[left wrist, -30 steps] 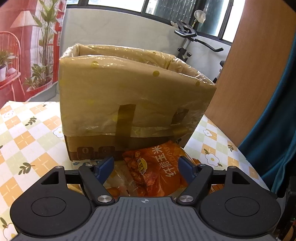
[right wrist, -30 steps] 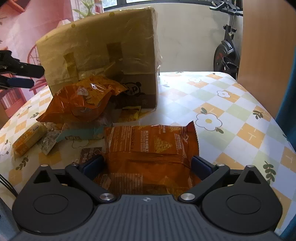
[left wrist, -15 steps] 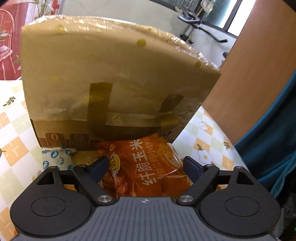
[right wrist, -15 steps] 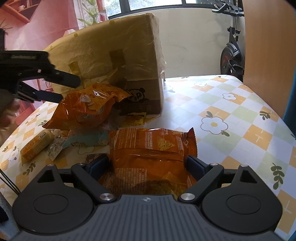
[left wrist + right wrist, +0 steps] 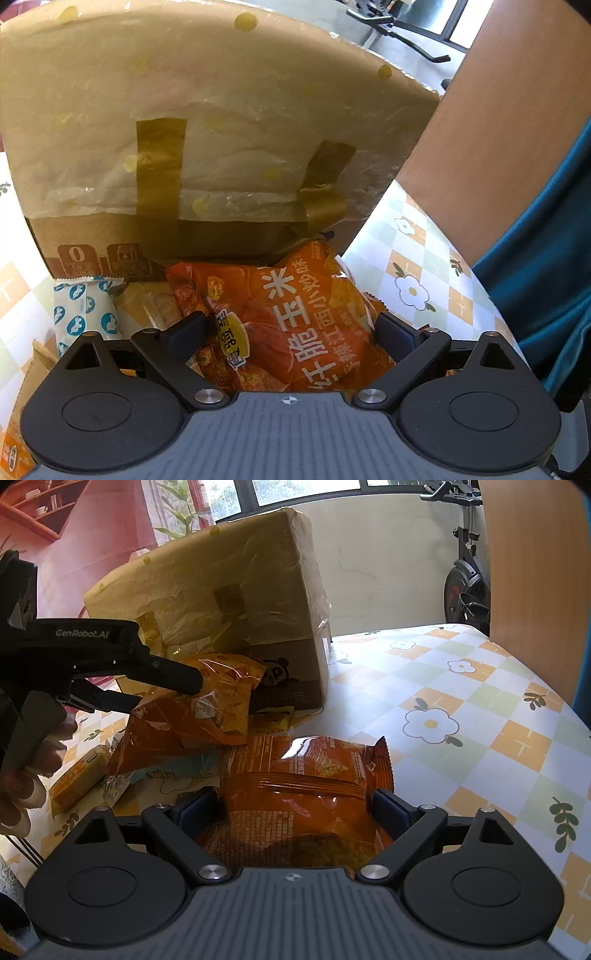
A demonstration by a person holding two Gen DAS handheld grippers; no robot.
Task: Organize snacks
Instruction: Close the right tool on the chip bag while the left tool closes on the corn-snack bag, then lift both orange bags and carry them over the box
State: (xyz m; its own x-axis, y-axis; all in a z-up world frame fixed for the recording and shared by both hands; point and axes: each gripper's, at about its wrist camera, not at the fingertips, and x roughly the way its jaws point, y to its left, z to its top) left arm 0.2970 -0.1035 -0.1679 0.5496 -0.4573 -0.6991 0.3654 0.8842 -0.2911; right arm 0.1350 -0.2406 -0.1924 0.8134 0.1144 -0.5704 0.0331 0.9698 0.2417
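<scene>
Moved: left gripper [image 5: 290, 332] nearer cardboard box [image 5: 221, 147], jaws just widened, straddling orange corn-snack bag [image 5: 295, 314] unclamped | Right gripper [image 5: 291, 808]: jaws apart, flanking orange chip bag [image 5: 303, 786] | Key relation: left bag lies lengthwise ahead, against box base

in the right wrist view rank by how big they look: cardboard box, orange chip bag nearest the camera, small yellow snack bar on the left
1. cardboard box
2. orange chip bag, though being so near the camera inflates it
3. yellow snack bar, clearly smallest
</scene>
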